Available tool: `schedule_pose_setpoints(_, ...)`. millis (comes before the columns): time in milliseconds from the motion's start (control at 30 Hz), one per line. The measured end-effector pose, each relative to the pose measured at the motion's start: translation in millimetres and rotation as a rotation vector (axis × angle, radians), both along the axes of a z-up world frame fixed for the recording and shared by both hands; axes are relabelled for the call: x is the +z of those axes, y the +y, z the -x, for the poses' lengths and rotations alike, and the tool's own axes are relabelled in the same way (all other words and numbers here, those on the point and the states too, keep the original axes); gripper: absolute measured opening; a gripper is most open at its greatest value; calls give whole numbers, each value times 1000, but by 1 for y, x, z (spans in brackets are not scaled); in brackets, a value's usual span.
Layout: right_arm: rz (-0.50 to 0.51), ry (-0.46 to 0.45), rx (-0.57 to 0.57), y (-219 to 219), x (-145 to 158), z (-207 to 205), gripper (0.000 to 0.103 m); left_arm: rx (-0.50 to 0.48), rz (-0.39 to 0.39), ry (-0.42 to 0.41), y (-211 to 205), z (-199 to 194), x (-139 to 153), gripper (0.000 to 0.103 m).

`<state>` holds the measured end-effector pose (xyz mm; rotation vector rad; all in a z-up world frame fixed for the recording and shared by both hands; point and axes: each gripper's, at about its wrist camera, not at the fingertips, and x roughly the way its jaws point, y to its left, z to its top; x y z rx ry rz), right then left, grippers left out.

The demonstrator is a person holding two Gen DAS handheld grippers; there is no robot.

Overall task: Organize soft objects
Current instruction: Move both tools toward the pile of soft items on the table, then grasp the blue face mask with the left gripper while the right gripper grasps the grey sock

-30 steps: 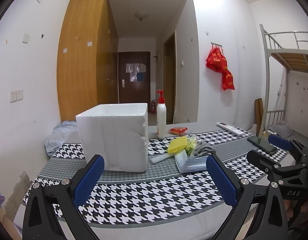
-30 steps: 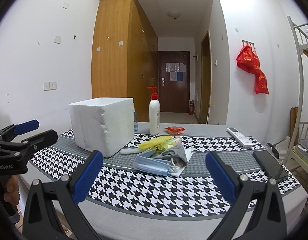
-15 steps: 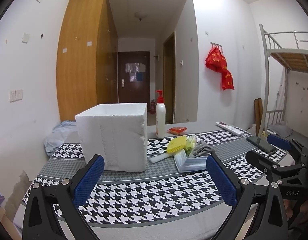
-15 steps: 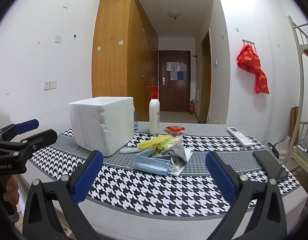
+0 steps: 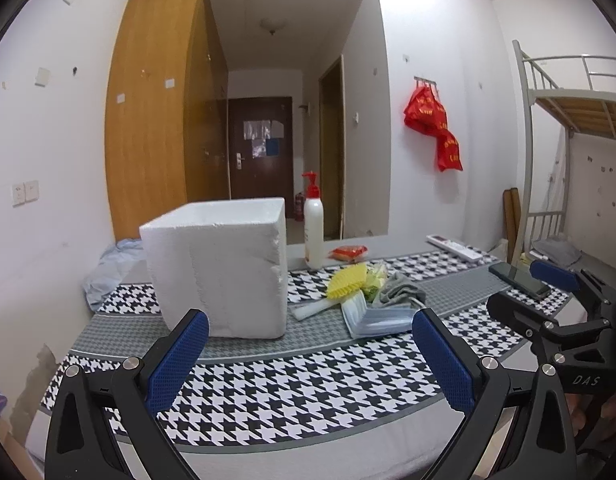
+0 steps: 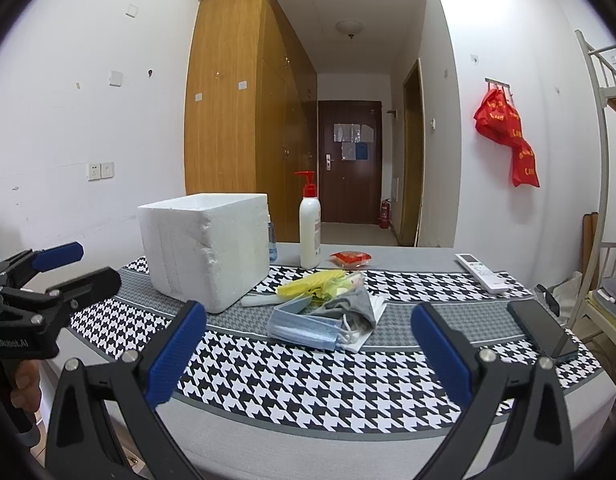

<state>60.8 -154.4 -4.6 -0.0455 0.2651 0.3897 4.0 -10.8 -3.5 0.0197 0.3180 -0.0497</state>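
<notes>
Right wrist: both claws splayed, empty, before crumpled pleated masks, blocky foam box.

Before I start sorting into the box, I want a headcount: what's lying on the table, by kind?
Foam box: 1
Pump bottle: 1
Red packet: 1
Remote control: 1
Phone: 1
Blue face mask: 1
Grey cloth: 1
Yellow brush: 1
Total: 8; the pile may hide more.

White walls, wooden wardrobe, dark door.
</notes>
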Motion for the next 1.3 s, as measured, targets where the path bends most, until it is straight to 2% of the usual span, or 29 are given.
schedule_pose_setpoints(367, 1, 7, -2, -3, 0, -10, 103, 14, 13, -25, 3, -6, 7, 102)
schedule_pose_setpoints(633, 25, 34, -21, -5, -7, -27, 103, 0, -13, -18, -4, -18, 7, 102)
schedule_pose_setpoints(1033, 55, 112, -37, -11, -24, -64, 103, -46, -38, 96, -17, -60, -7, 102)
schedule_pose_setpoints(1300, 72, 159, -45, -12, -26, -88, 103, -76, -20, 157, -21, -89, -14, 102)
